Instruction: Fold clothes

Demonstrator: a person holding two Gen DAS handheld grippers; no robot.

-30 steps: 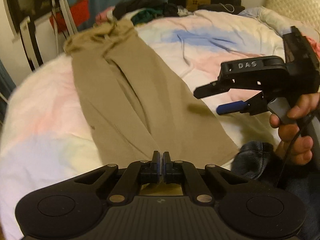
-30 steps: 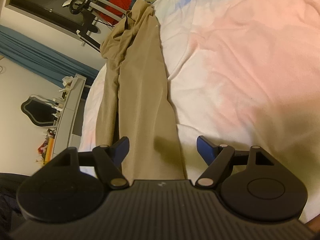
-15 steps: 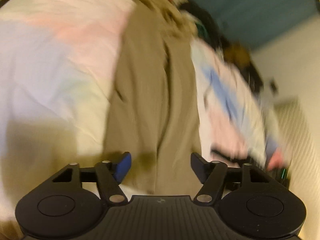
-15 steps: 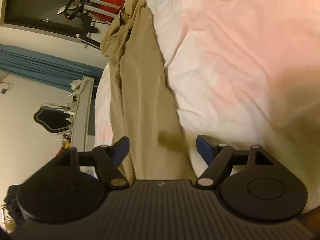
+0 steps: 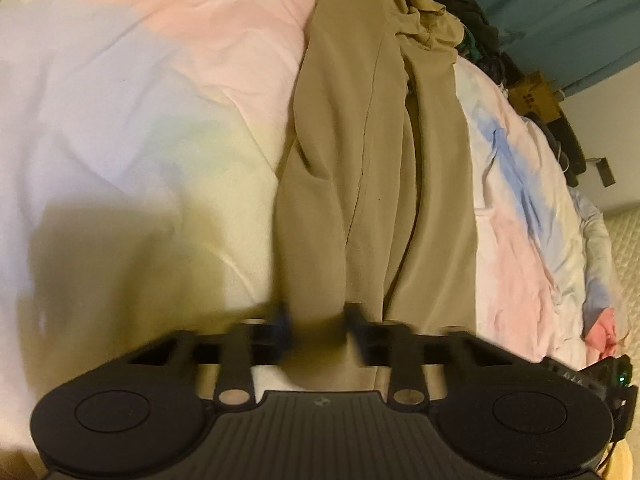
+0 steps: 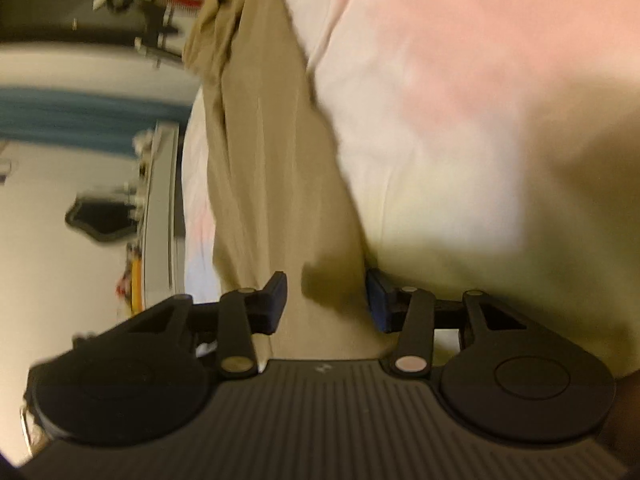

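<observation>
Tan trousers [image 5: 380, 152] lie stretched lengthwise on a pastel pink, blue and yellow bedspread [image 5: 140, 92], with the bunched waist end far away. My left gripper [image 5: 316, 328] is open, its blurred jaws straddling the near left hem of the trousers. My right gripper [image 6: 326, 300] is open, its blue-padded jaws straddling the near right edge of the same trousers [image 6: 272, 168]. Neither grips cloth that I can see.
Dark clothes [image 5: 468, 4] are piled at the far end of the bed. A cardboard box [image 5: 532, 96] and a teal curtain [image 5: 560, 12] stand beyond. The right wrist view shows a white dresser [image 6: 160, 216] and a rack [image 6: 152, 12] off the bed's left side.
My left gripper opened, swung over the near hem, and its jaws have narrowed since half a second ago. My right gripper's jaws have also narrowed over the right edge.
</observation>
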